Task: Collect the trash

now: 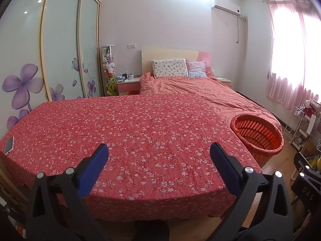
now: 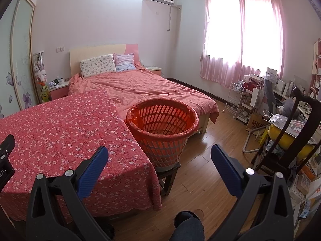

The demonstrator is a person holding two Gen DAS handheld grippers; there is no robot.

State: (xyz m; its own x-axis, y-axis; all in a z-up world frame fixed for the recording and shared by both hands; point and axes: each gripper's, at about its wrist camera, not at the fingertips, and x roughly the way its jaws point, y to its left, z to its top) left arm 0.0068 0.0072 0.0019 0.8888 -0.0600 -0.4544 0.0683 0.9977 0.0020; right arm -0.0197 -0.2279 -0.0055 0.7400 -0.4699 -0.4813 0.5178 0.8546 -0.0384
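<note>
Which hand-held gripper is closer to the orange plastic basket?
Right. The right hand-held gripper hangs just in front of the orange slotted plastic basket. The left hand-held gripper is over the flowered red tablecloth, with the basket off to its right.

Low table w/ red cloth printed in small white flowers point(image 1: 140, 132), cloth hanging over the edges. On it: white-backed phone point(image 1: 9, 145) flat near the far left corner. Just beside the table's right edge, small dark wooden stool point(image 2: 169, 177) on wood-plank floor point(image 2: 210, 160), carrying an orange slotted plastic basket w/ orange liner point(image 2: 162, 128).
</note>
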